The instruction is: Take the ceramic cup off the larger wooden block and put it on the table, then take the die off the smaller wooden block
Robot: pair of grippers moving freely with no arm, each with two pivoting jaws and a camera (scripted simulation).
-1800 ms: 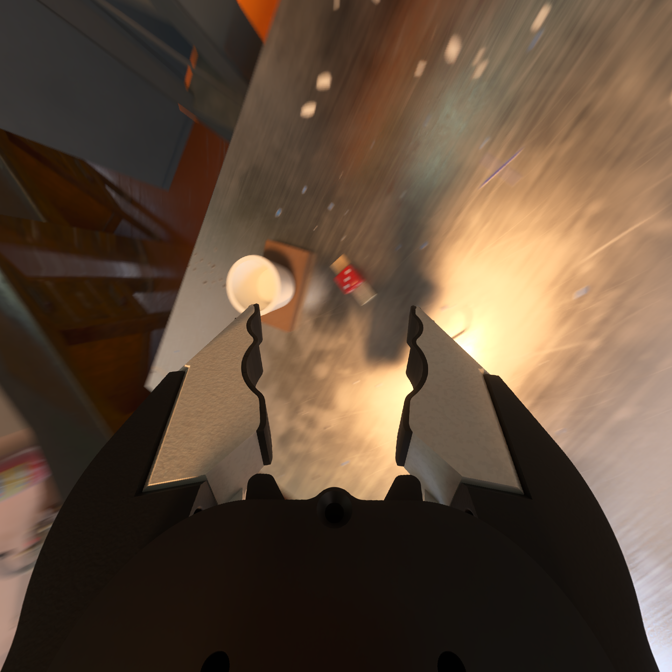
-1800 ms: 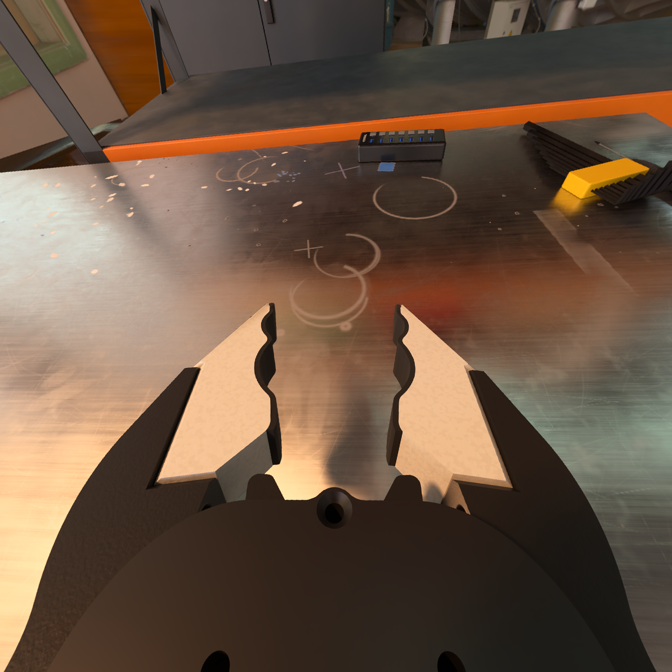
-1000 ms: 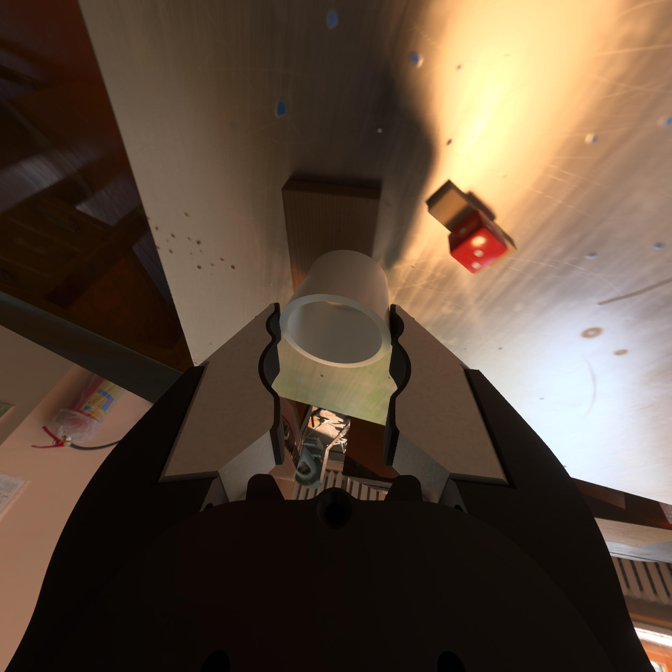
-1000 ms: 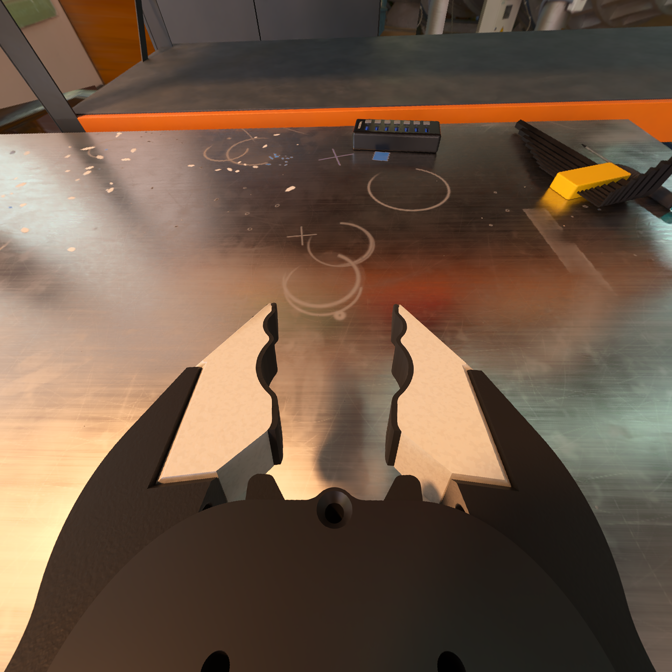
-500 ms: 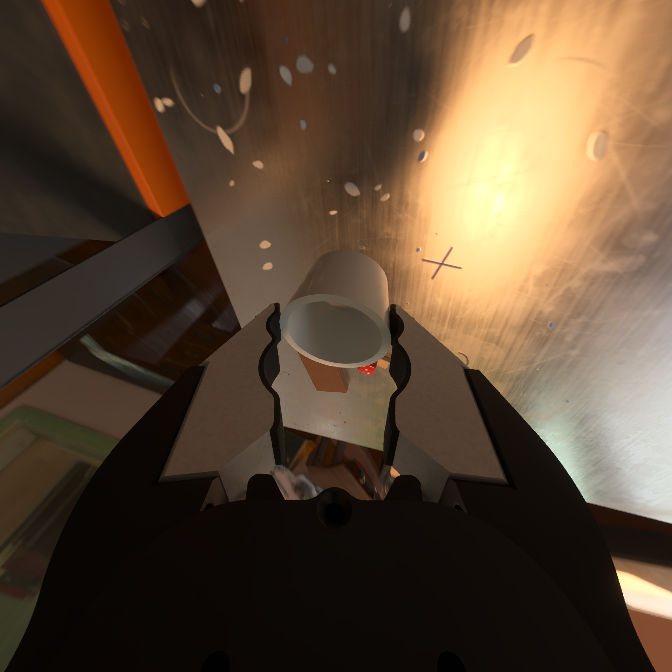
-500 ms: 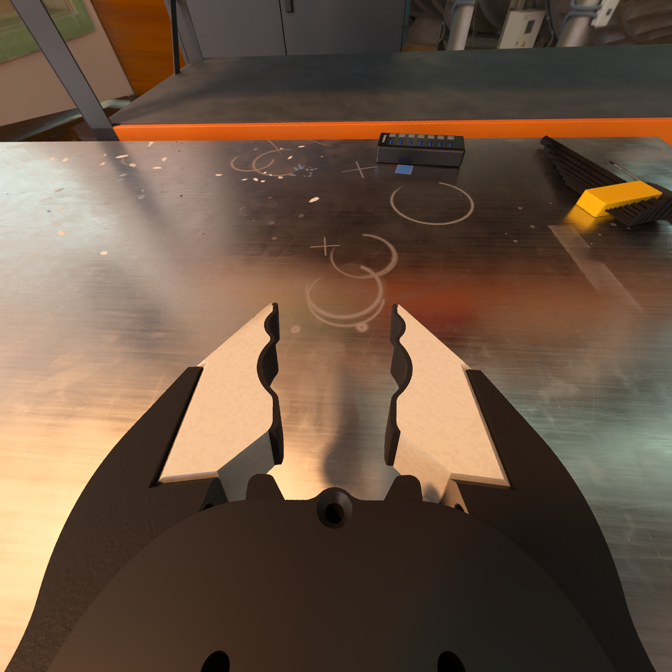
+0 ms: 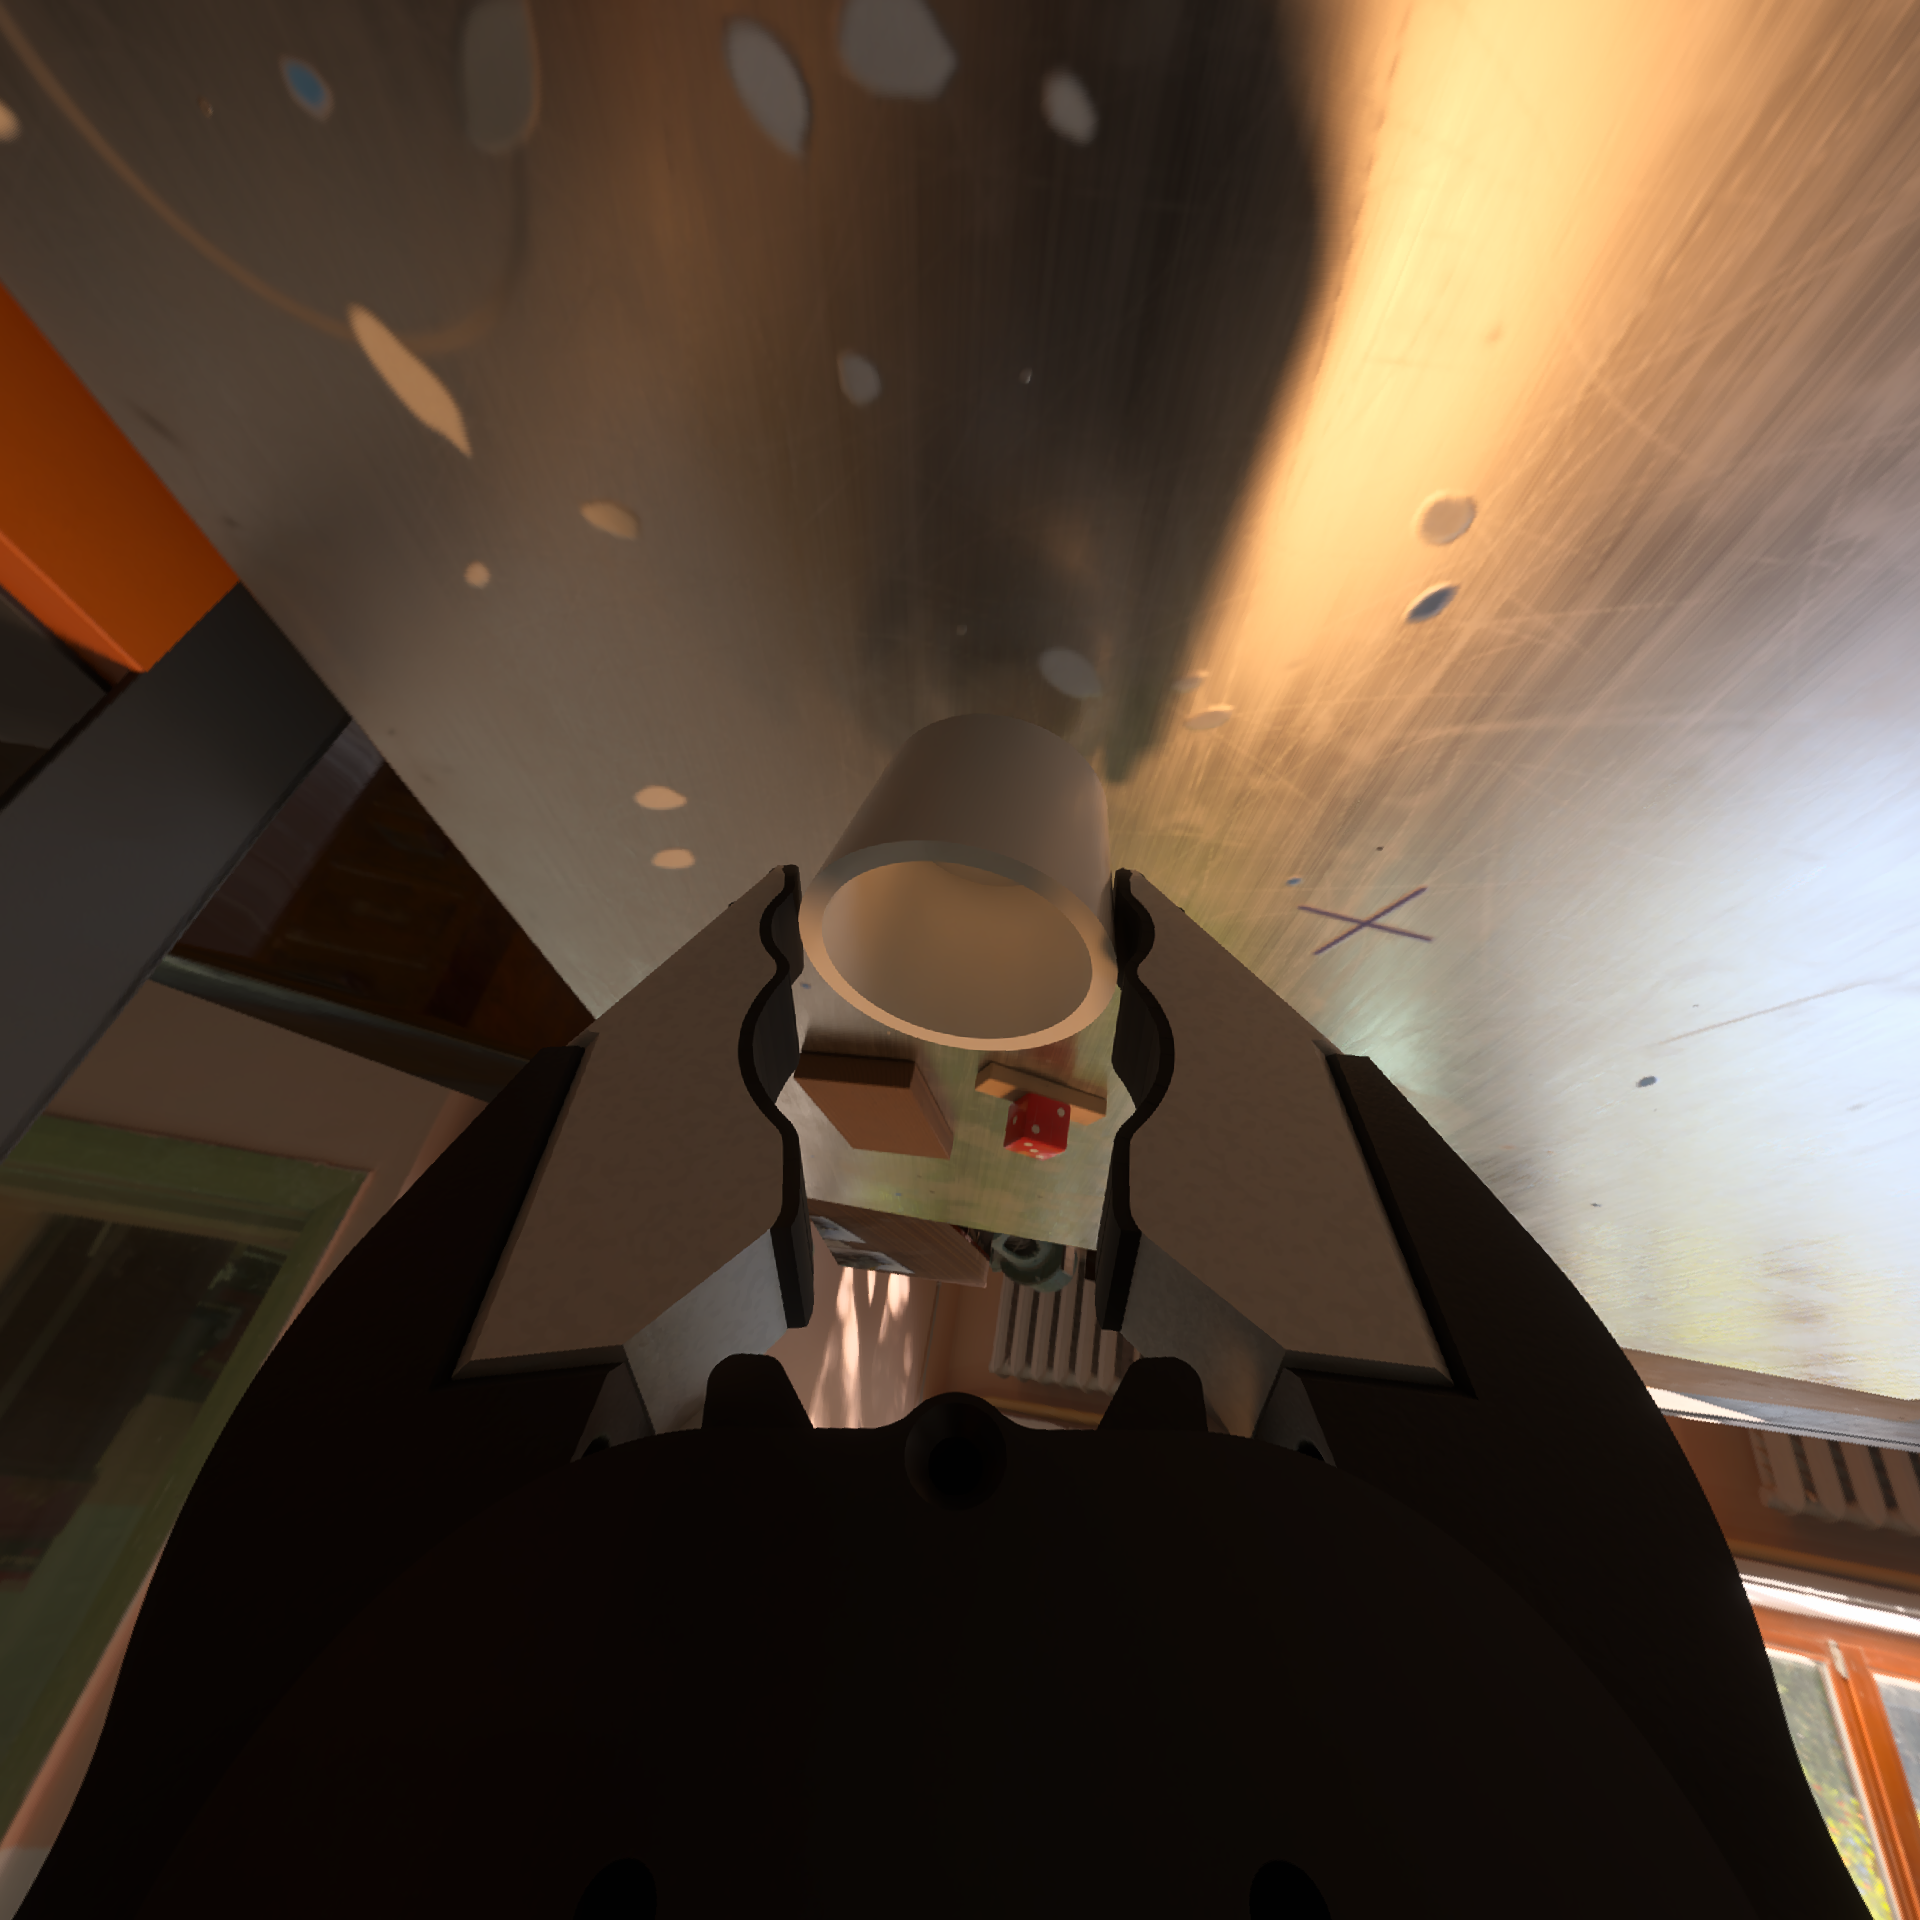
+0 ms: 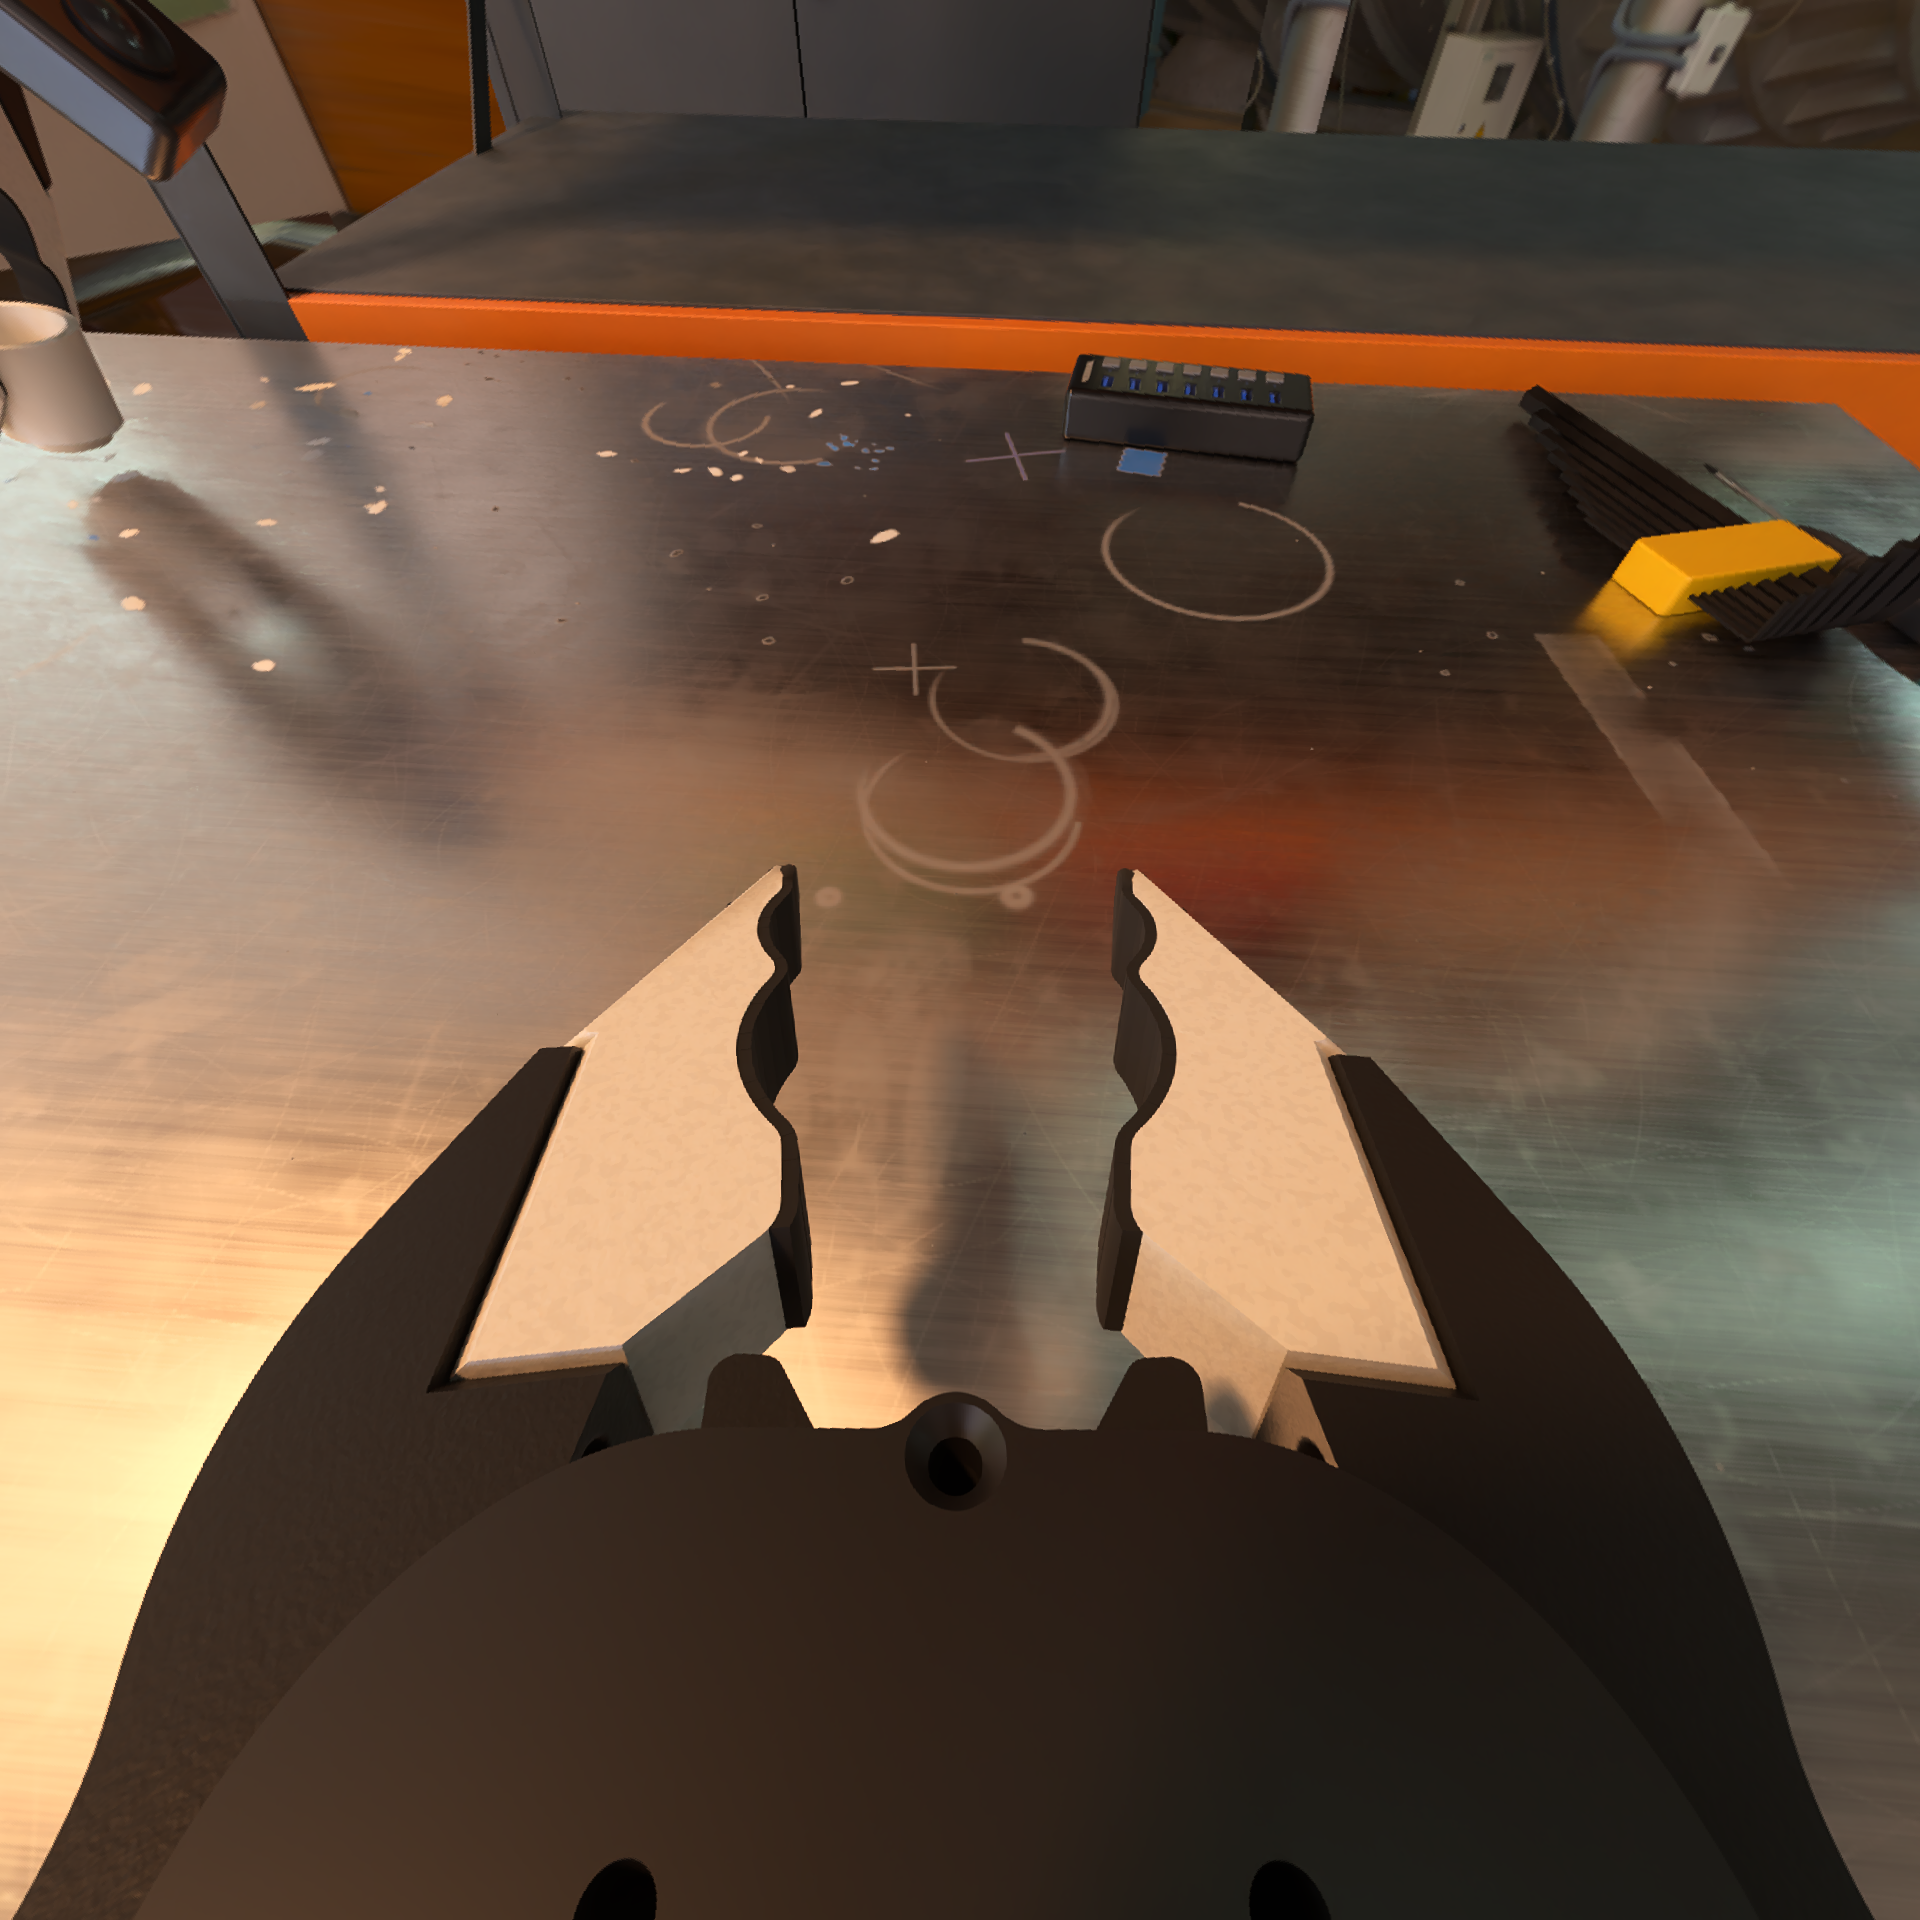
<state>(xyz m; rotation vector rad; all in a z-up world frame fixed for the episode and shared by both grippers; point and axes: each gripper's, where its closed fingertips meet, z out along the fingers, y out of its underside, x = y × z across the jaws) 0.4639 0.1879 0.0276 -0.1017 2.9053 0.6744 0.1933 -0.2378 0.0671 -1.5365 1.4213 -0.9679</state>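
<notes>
Left wrist view
Left gripper (image 7: 956, 914): closed on the cup (image 7: 961, 935) at its rim.
Cup interior: empty.
Blocks: larger block (image 7: 878, 1110) bare; die (image 7: 1037, 1125) on smaller block (image 7: 1029, 1086).

Right wrist view
Right gripper (image 8: 956, 899): jaws apart, holding nothing, above the table (image 8: 416, 935).
Cup (image 8: 47, 384): far left, near the table's edge; contact with the surface unclear.

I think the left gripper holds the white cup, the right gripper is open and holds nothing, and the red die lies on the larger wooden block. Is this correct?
Not fully. In the left wrist view the red die sits on the smaller wooden block; the larger wooden block is bare. The left gripper does hold the white cup, and the right gripper is open and empty.
</notes>
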